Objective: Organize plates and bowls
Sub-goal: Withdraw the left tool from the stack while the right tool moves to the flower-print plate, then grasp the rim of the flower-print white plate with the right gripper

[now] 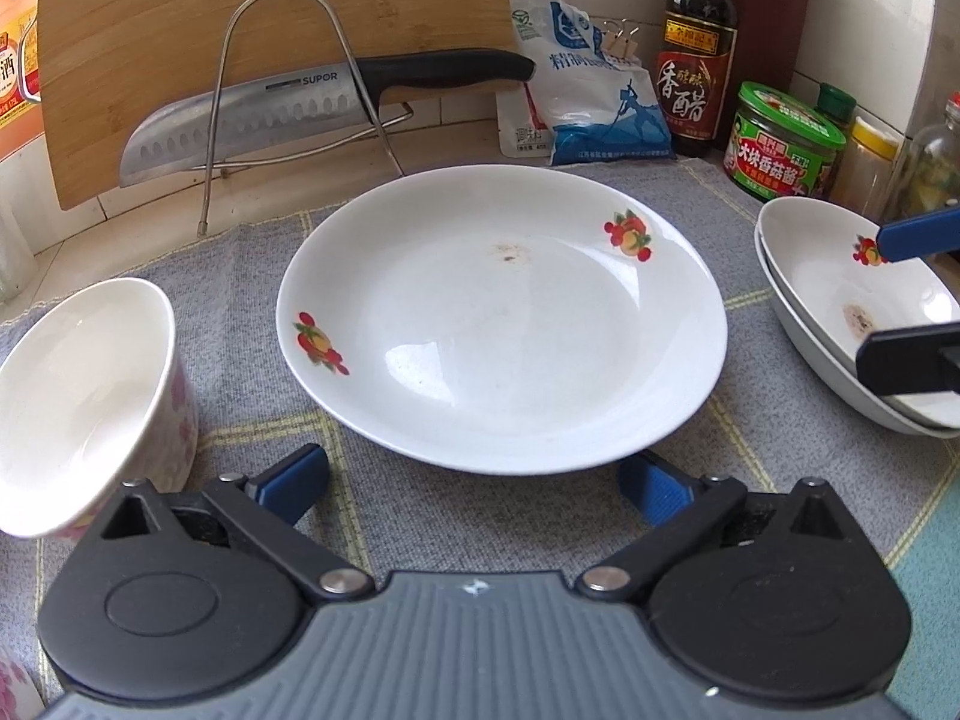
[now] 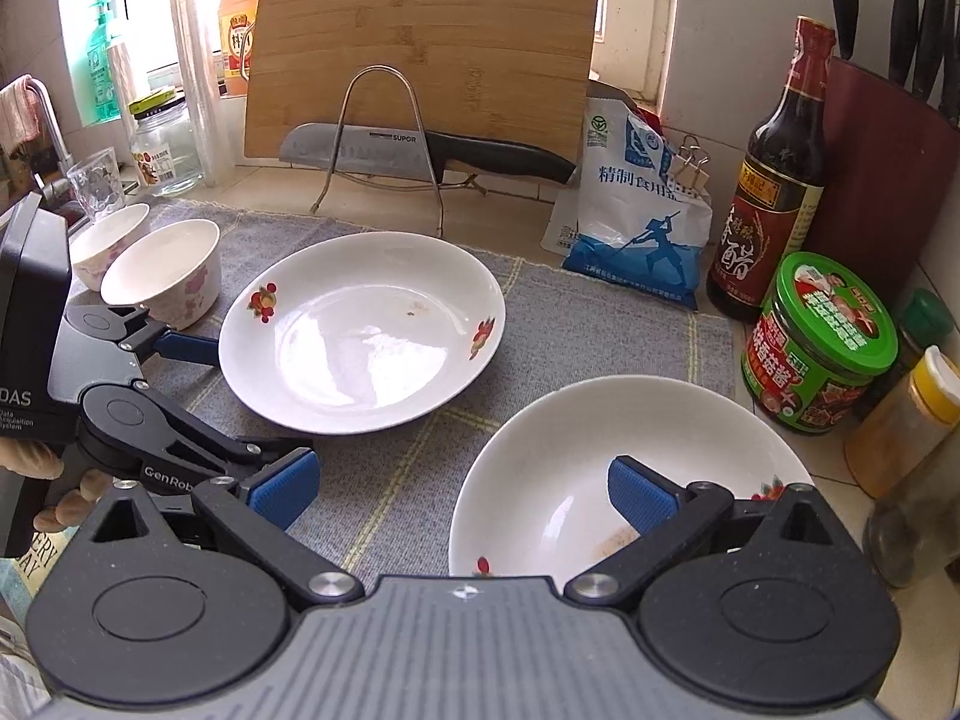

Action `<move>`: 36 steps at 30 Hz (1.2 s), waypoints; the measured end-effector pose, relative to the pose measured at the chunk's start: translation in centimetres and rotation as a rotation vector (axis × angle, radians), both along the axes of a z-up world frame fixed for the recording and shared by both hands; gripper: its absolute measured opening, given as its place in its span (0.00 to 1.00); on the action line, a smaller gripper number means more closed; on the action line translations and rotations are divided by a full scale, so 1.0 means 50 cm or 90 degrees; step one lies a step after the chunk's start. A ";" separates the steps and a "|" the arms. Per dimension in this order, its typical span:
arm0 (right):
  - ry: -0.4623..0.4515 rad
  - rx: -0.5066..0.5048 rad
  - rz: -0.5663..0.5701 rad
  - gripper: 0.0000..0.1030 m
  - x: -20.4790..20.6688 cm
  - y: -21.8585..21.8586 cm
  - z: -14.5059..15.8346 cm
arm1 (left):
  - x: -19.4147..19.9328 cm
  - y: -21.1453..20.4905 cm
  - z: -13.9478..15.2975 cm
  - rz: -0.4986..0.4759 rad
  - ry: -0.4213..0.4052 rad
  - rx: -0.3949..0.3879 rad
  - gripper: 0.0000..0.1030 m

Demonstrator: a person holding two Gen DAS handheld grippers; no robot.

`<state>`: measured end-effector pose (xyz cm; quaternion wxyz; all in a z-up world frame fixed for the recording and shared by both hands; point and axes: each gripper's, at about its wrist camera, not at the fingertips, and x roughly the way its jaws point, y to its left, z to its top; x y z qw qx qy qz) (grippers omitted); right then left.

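Observation:
A white plate with fruit prints (image 1: 504, 324) lies on the grey mat, also in the right wrist view (image 2: 360, 330). My left gripper (image 1: 474, 489) is open at its near rim, touching nothing. Two stacked fruit-print plates (image 1: 852, 312) sit to the right; the top one shows in the right wrist view (image 2: 570, 480). My right gripper (image 2: 462, 495) is open, its right finger over the stack and its left finger outside the rim. A floral bowl (image 1: 78, 402) stands left of the left gripper. Two floral bowls (image 2: 165, 279) (image 2: 108, 243) stand at far left.
A grey checked mat (image 2: 570, 324) covers the counter. Behind stand a bamboo board (image 2: 420, 48), a knife (image 1: 312, 108) on a wire rack, a salt bag (image 2: 636, 222), a vinegar bottle (image 2: 774, 180), a green-lidded jar (image 2: 822, 342) and spice jars (image 2: 906, 420). Glass jars (image 2: 165, 150) stand far left.

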<state>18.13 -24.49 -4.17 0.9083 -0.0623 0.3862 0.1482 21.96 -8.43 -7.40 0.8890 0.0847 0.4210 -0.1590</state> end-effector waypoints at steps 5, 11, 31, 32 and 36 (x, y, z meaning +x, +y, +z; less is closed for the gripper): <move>0.008 0.023 0.023 1.00 0.075 0.006 0.005 | 0.004 -0.003 0.000 0.015 -0.001 -0.001 1.00; 0.066 0.077 0.053 1.00 0.183 0.018 -0.008 | 0.001 -0.001 -0.001 0.019 -0.012 -0.005 1.00; 0.213 0.040 0.084 1.00 0.351 0.056 -0.094 | -0.003 0.000 0.003 0.003 -0.018 -0.007 1.00; 0.217 0.032 0.092 1.00 0.351 0.058 -0.094 | -0.003 0.001 0.003 -0.001 -0.018 -0.007 1.00; 0.208 -0.015 0.158 1.00 0.351 0.075 -0.094 | 0.000 0.002 0.003 -0.010 -0.019 -0.009 1.00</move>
